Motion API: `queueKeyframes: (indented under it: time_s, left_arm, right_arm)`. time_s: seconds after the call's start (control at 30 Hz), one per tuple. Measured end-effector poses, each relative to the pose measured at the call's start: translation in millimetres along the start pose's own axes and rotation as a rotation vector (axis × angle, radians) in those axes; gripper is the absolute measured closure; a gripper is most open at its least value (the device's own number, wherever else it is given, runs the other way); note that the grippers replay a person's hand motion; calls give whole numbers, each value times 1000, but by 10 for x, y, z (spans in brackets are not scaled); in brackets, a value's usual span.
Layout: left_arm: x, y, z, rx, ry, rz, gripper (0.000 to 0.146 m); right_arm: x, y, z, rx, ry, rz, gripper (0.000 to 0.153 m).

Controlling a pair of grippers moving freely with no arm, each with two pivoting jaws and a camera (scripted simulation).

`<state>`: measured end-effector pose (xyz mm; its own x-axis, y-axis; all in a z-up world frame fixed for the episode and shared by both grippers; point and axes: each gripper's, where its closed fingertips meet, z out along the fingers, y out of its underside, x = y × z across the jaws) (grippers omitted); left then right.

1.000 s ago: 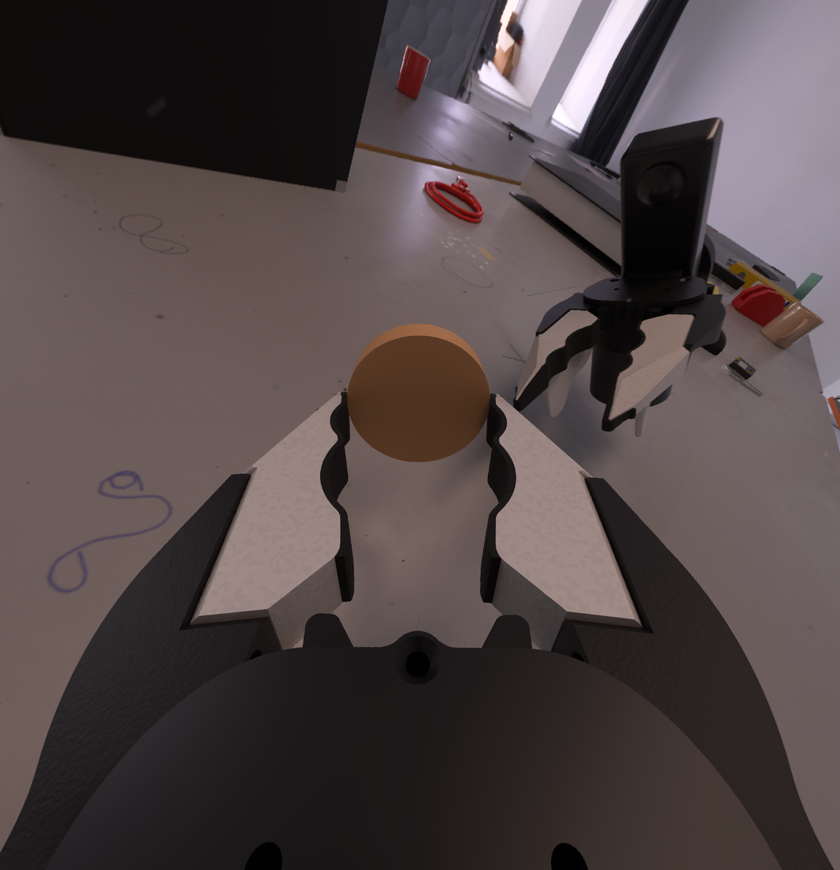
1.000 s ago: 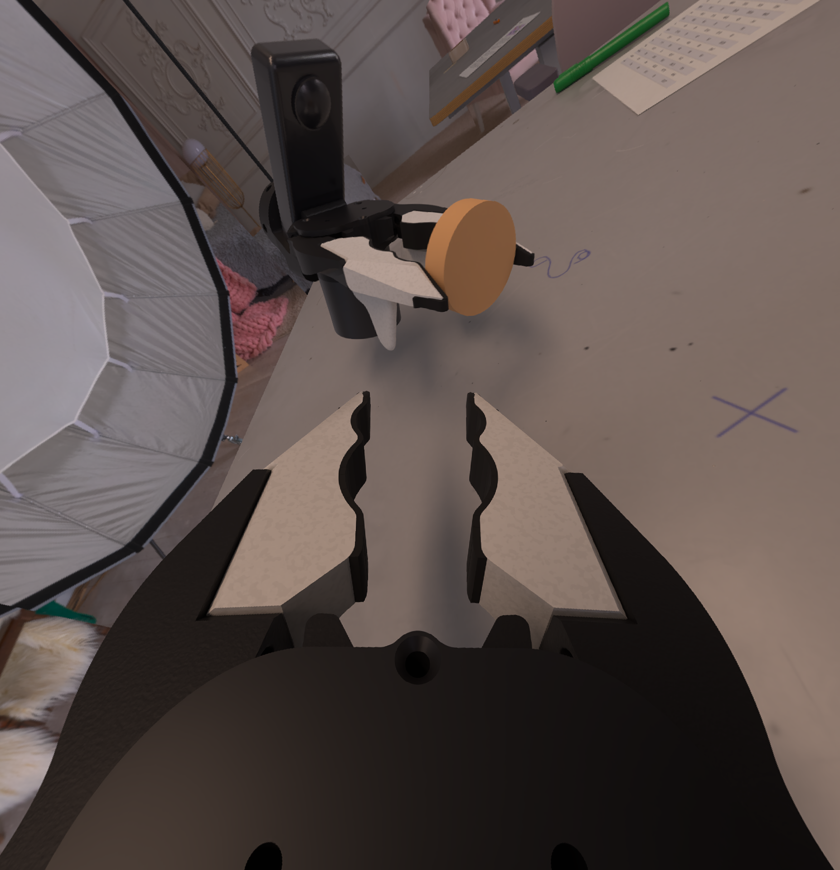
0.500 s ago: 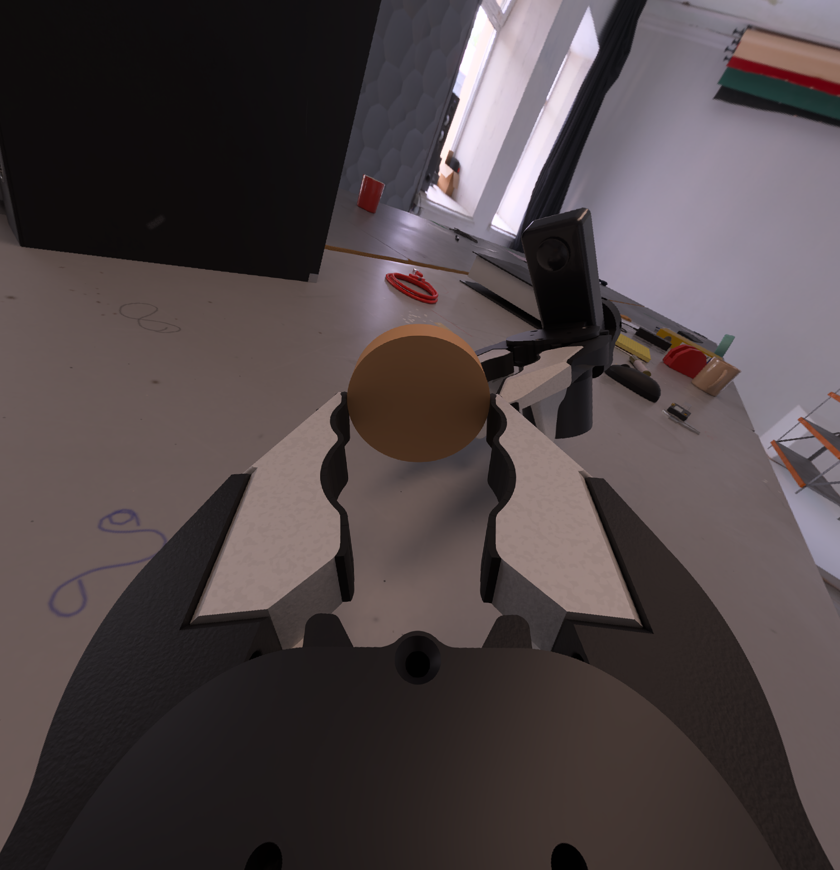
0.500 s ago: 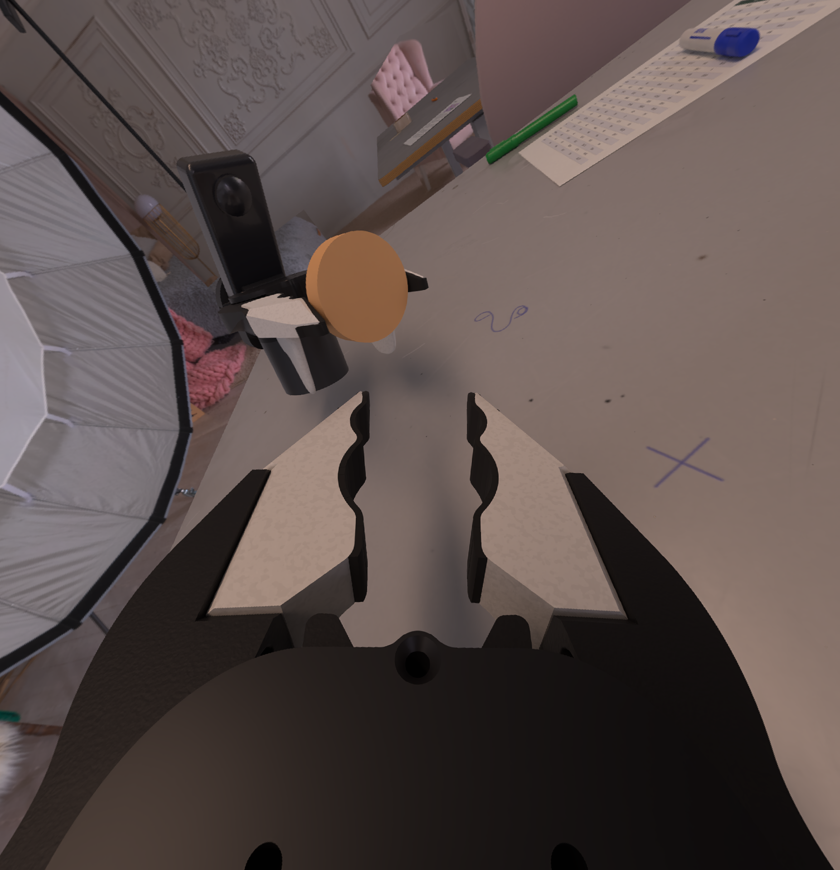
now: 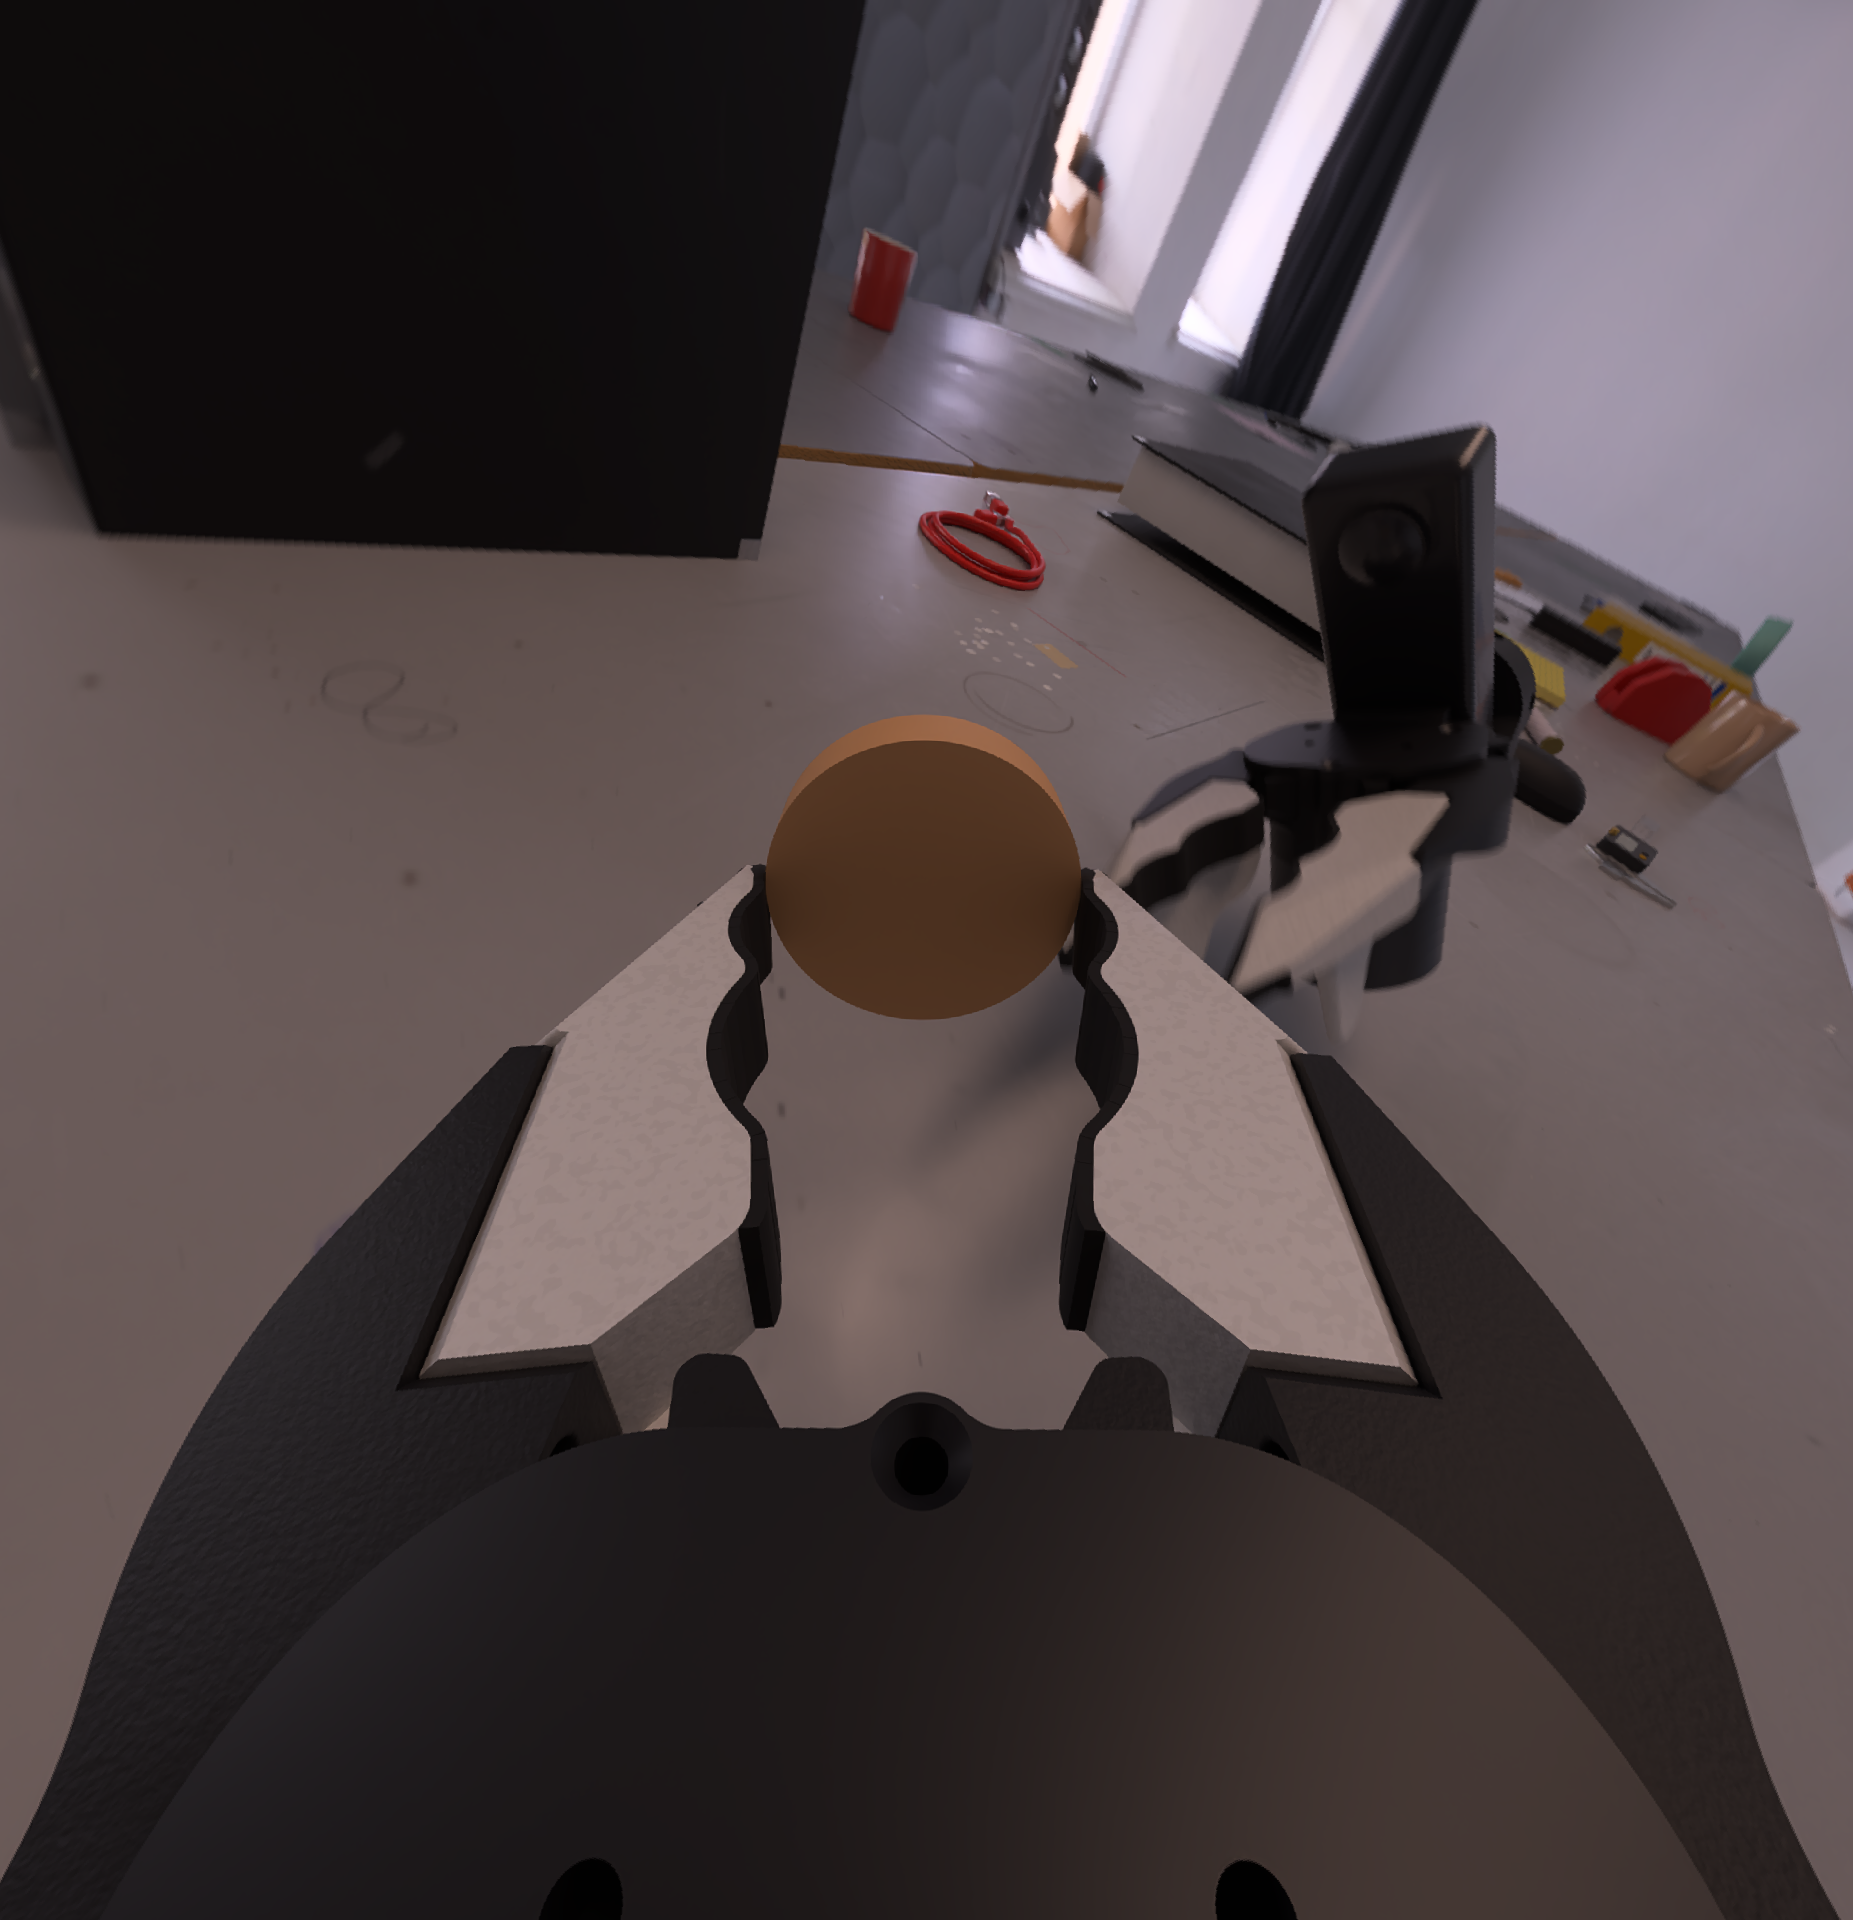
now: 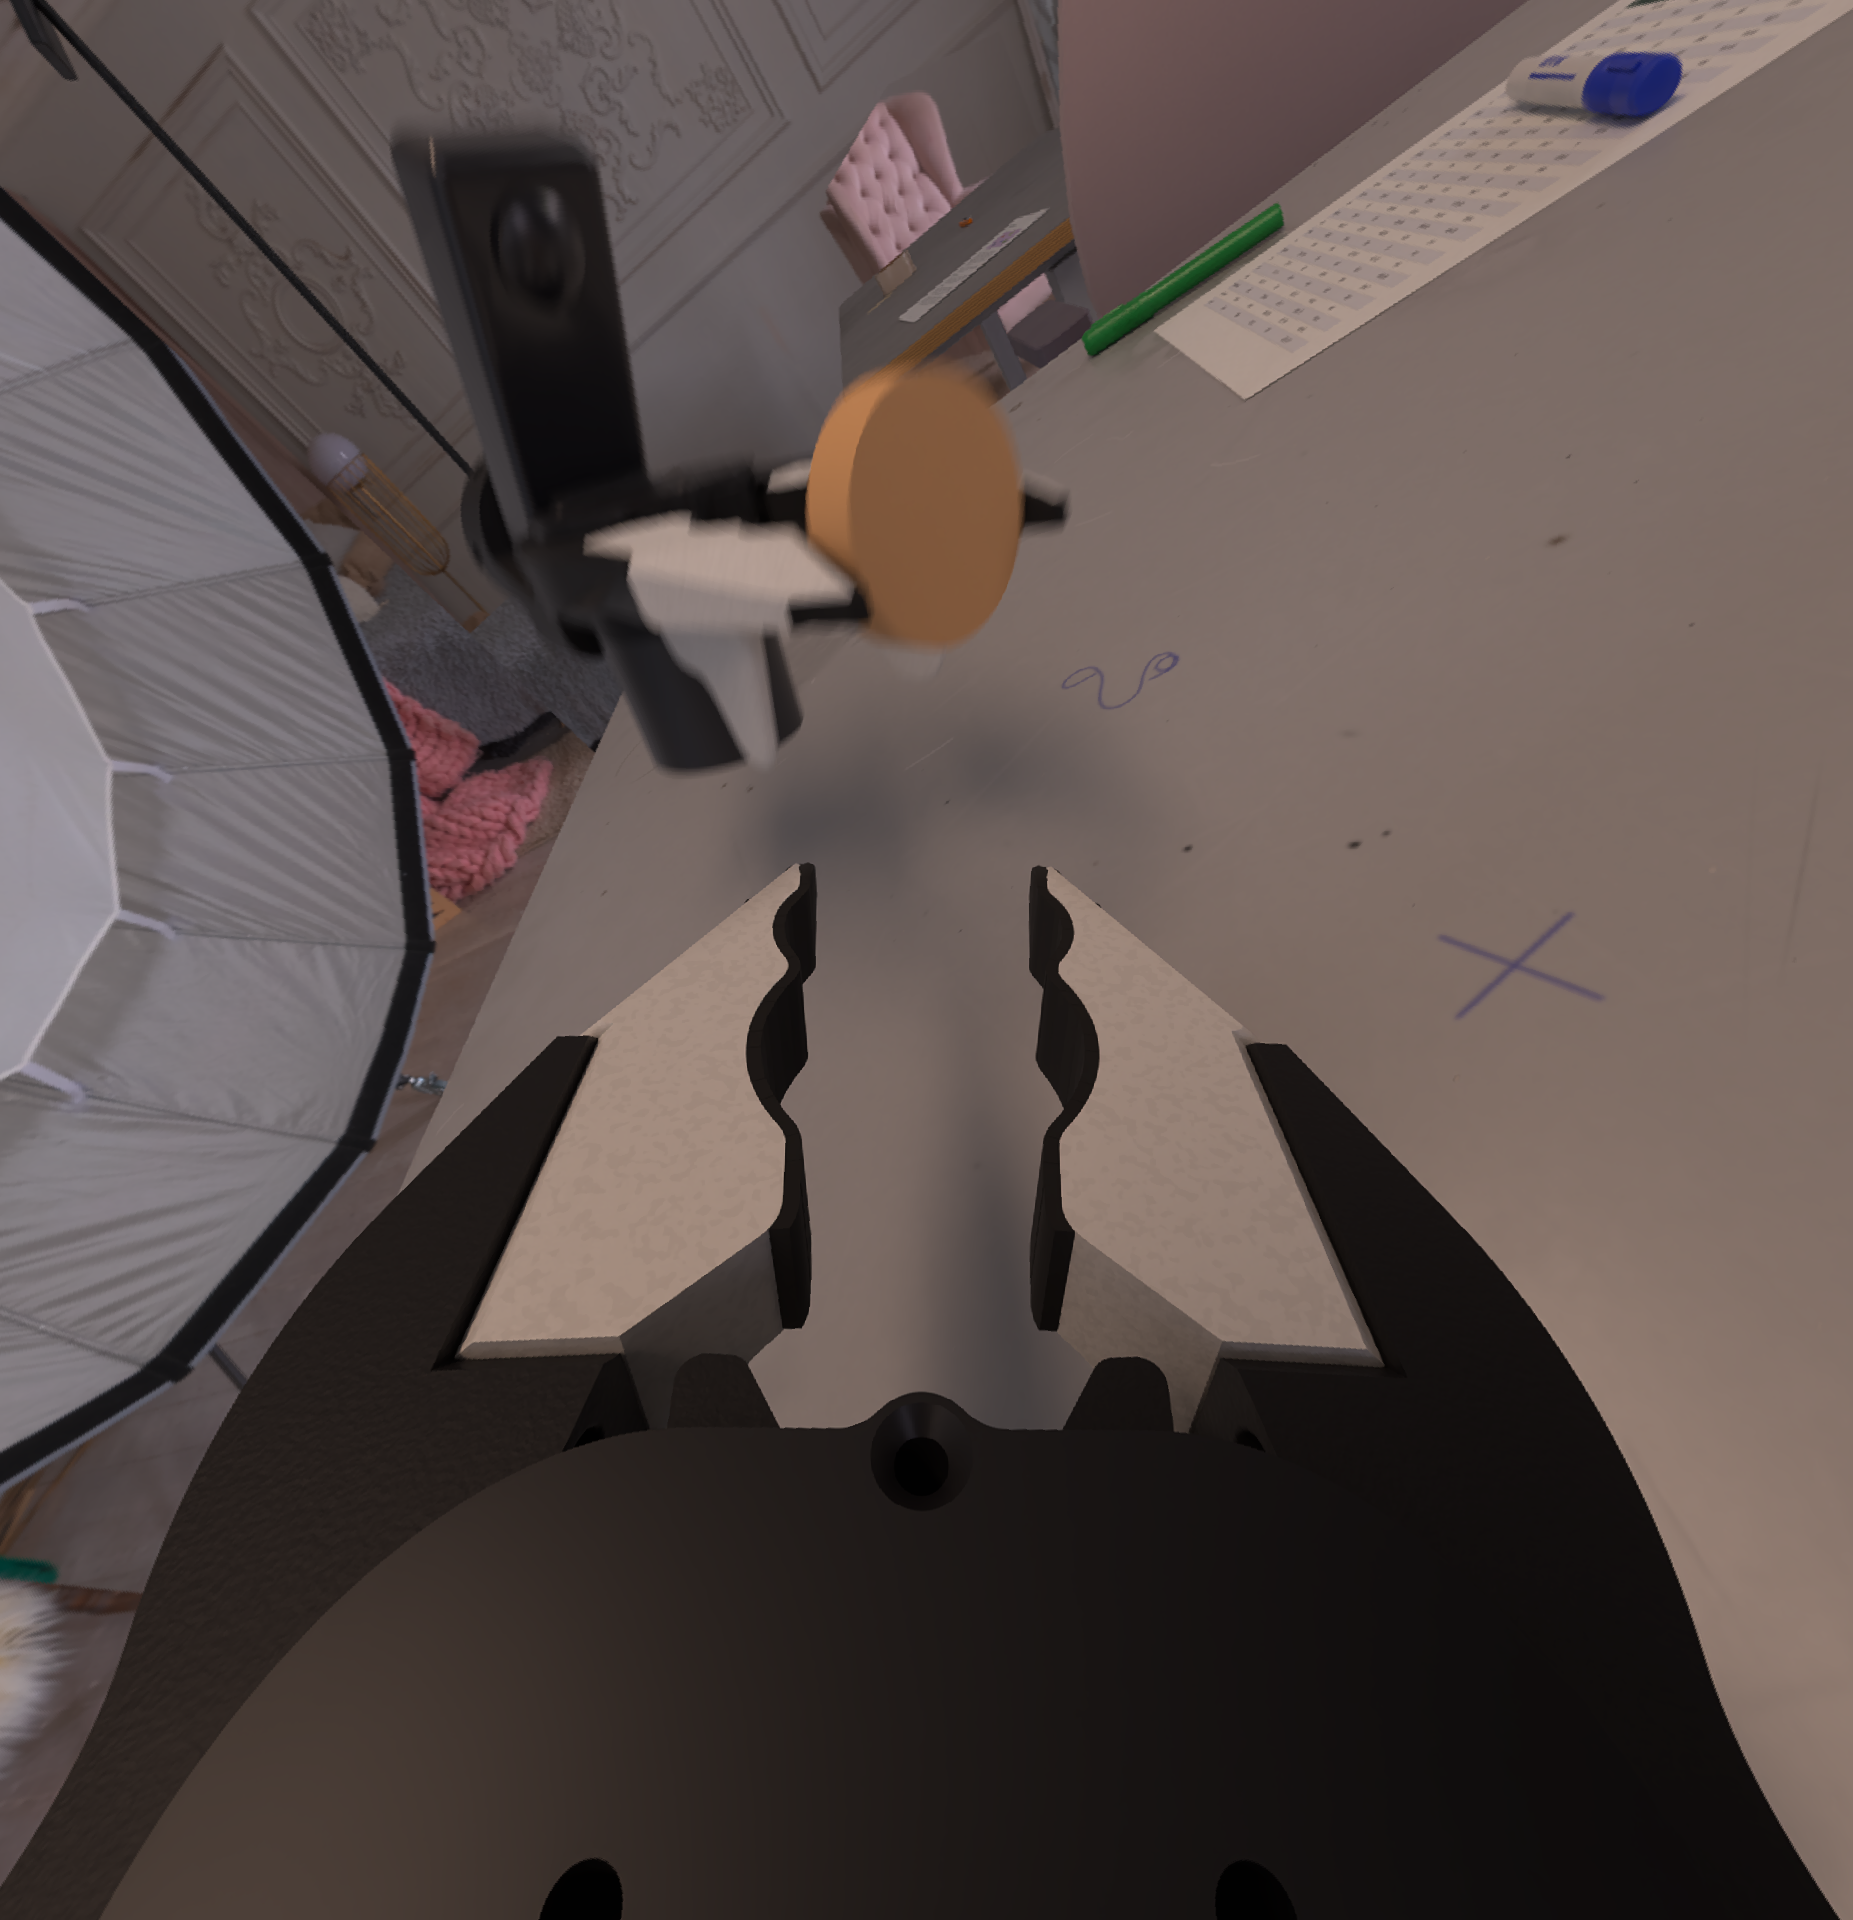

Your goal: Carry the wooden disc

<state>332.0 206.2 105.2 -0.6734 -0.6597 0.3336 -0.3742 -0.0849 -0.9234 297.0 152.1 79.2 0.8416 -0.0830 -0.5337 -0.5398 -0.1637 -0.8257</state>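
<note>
Above table (image 5: 486, 831), left gripper (image 5: 922, 883) still clamps wooden disc (image 5: 917, 883) — now tipped downward.

The grey table (image 5: 278, 831) bears pen scribbles and a drawn cross (image 6: 1519, 966). On it lie a red cable coil (image 5: 982, 542), a green marker (image 6: 1182, 278) and a printed sheet (image 6: 1441, 208).

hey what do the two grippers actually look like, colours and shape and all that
Both match. The left gripper and right gripper have a broad, rounded matte-black body, two pale speckled wedge-shaped fingers with wavy black inner pads, and a tall black camera block on top. No cables or markings show.
</note>
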Motion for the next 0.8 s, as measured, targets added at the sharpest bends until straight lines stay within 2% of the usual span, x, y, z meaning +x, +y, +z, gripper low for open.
queueKeyframes:
  time_s: [0.1,0.2,0.3,0.43,0.57,0.8]
  left_arm:
    - [43,-379,284,-74,57,33,87]
    - [127,-628,731,-239,140,100,87]
    - [195,-554,1224,-509,202,204,87]
    - [299,-208,1722,-806,339,288,87]
    - [300,152,1884,-1046,441,345,87]
    - [279,459,1875,-1286,527,435,87]
  right_arm:
    - [-64,55,-94,-5,-19,2,112]
    - [-127,107,-178,-14,-43,-2,112]
    - [-157,135,-252,-17,-59,0,112]
    - [-165,151,-322,-17,-67,2,111]
    - [-170,163,-365,-17,-71,1,111]
    - [-170,171,-377,-21,-76,6,111]
